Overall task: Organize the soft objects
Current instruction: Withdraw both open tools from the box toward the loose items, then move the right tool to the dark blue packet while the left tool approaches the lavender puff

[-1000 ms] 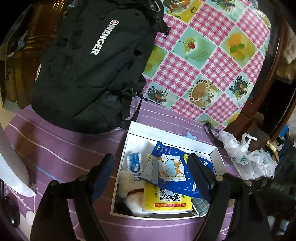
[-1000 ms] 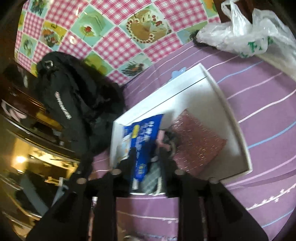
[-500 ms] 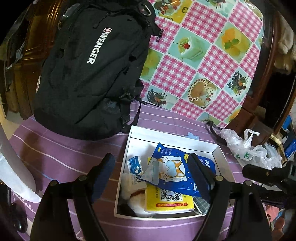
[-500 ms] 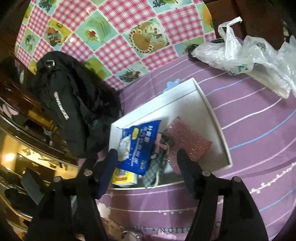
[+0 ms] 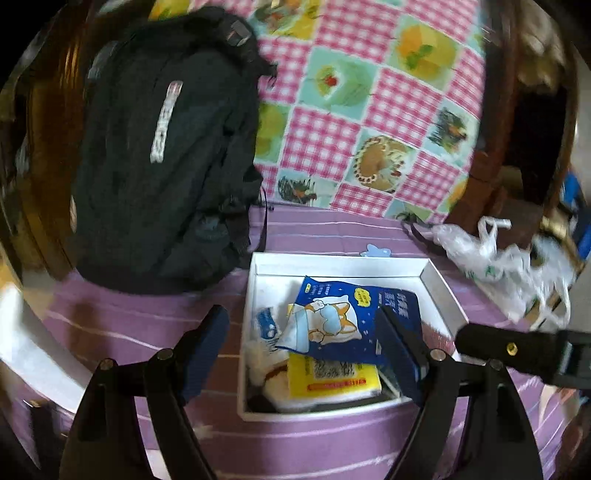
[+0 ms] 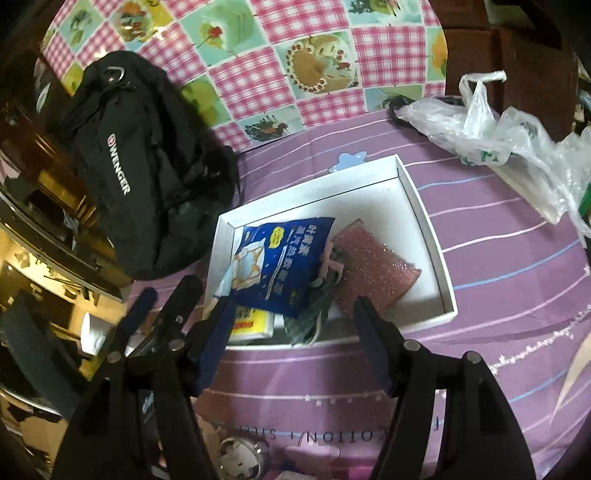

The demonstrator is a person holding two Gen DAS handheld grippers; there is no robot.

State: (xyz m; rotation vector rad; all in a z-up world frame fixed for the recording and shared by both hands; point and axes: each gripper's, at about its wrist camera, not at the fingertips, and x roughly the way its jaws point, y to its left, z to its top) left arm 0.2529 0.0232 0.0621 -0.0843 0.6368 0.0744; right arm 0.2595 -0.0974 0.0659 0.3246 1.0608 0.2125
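Cloth of purple [image 6: 498, 266] with thin pale stripes covers the table, and on it sits a shallow white cardboard box [image 6: 424, 221], rectangular, with low straight walls. Well left of the box slumps a black fabric backpack [image 6: 147, 177] with white lettering down its front, leaning against a glossy checked cloth [image 6: 258, 33] of pink gingham and cake pictures.

Inside the box, from its left wall: a small blue-and-white sachet [image 5: 266, 325] against the wall, with a fluffy white-and-brown plush [image 5: 264, 373] just below it. Next comes a flat yellow packet [image 5: 332, 378], and lying tilted on top of it a glossy dark blue pouch [image 6: 284, 266] printed with a cartoon dog. A dark plaid fabric piece [image 6: 314, 314] with a pink trim pokes out from under the pouch's right edge. Touching that is a pink, glittery, coarse-textured sponge pad [image 6: 373, 266], squarish and flat on the box floor. The right end of the box is bare white card.

Right of the box, apart from it, lies a crumpled translucent plastic bag [image 6: 491, 129] with green print.

The left gripper [image 5: 301, 341] hovers over the near left part of the box, jaws spread wide with nothing clamped. The right gripper [image 6: 291, 334] hangs above the near rim, jaws apart and empty, the sponge pad lying free beyond them
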